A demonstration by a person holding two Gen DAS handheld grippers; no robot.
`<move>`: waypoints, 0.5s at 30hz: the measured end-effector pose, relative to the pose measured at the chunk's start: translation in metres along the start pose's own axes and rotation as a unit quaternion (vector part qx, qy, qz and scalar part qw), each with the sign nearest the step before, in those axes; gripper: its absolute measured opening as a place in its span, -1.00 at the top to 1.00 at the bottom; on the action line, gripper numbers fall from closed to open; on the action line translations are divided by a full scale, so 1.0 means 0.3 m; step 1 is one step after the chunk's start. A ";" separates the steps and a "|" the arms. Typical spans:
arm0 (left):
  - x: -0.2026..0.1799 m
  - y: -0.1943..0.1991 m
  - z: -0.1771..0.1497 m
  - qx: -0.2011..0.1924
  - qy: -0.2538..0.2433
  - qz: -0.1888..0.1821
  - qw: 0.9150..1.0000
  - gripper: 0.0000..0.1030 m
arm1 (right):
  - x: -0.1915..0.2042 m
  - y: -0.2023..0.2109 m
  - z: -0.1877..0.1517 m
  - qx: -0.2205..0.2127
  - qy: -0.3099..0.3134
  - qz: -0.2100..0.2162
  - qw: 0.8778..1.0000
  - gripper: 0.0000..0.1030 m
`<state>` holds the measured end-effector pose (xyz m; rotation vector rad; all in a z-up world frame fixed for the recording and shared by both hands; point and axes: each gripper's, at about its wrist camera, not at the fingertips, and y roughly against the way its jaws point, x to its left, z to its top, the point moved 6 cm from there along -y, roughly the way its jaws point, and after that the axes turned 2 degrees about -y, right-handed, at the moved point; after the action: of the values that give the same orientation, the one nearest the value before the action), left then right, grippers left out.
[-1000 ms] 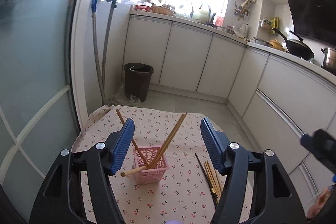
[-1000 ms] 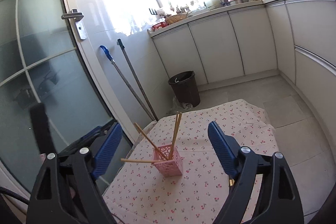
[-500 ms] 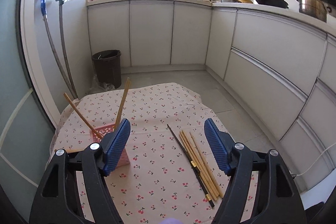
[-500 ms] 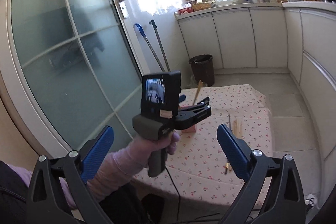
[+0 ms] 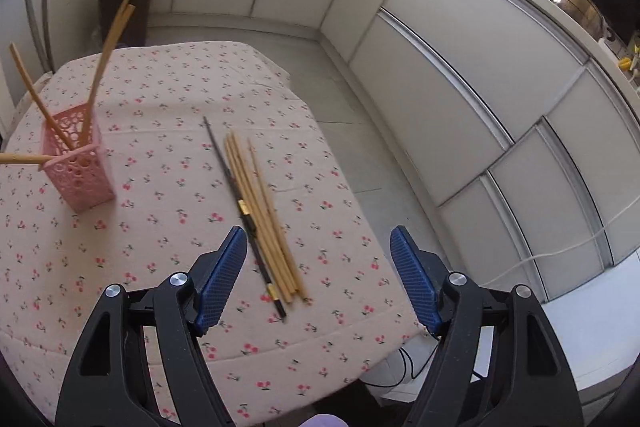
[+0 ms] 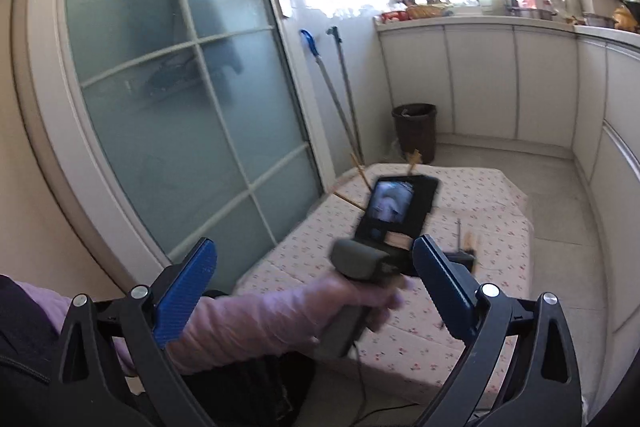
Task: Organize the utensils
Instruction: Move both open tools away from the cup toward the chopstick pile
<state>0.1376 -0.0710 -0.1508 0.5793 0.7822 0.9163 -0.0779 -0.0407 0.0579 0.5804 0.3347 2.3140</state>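
Covering the table, a cherry-print cloth (image 5: 168,99). Pink holder (image 5: 78,163) far left, four chopsticks (image 5: 108,47) inside. Loose chopsticks (image 5: 262,215) lying flat ahead of left gripper (image 5: 316,277), jaws apart, empty. Right gripper (image 6: 314,281) spread wide, empty.

chopsticks (image 5: 256,211) – matt wood | holder (image 5: 78,163) – pink perforated plastic | tablecloth (image 5: 168,107) – printed cloth
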 end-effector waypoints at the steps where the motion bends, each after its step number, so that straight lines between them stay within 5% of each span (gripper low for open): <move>1: -0.021 -0.002 -0.005 -0.001 -0.011 0.002 1.000 -0.38 | 0.040 0.004 0.014 0.003 0.006 0.026 1.000 -0.86; 4: -0.025 0.004 -0.003 -0.010 -0.045 0.027 0.999 -0.39 | 0.121 -0.015 0.030 0.017 0.042 0.027 0.999 -0.86; 8: 0.047 0.010 0.006 -0.009 -0.031 0.045 0.998 -0.45 | 0.019 -0.114 -0.016 0.009 0.099 -0.111 0.989 -0.86; 12: 0.156 -0.013 -0.011 0.013 -0.014 0.089 0.996 -0.47 | -0.189 -0.253 -0.097 -0.043 0.218 -0.296 0.929 -0.85; 15: 0.239 -0.055 -0.036 0.043 0.001 0.120 0.992 -0.47 | -0.319 -0.313 -0.113 -0.099 0.256 -0.380 0.884 -0.85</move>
<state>0.1636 -0.0161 -0.1936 0.7604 0.7674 1.1082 0.0217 -0.0435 -0.0382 -0.2616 0.4622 1.6532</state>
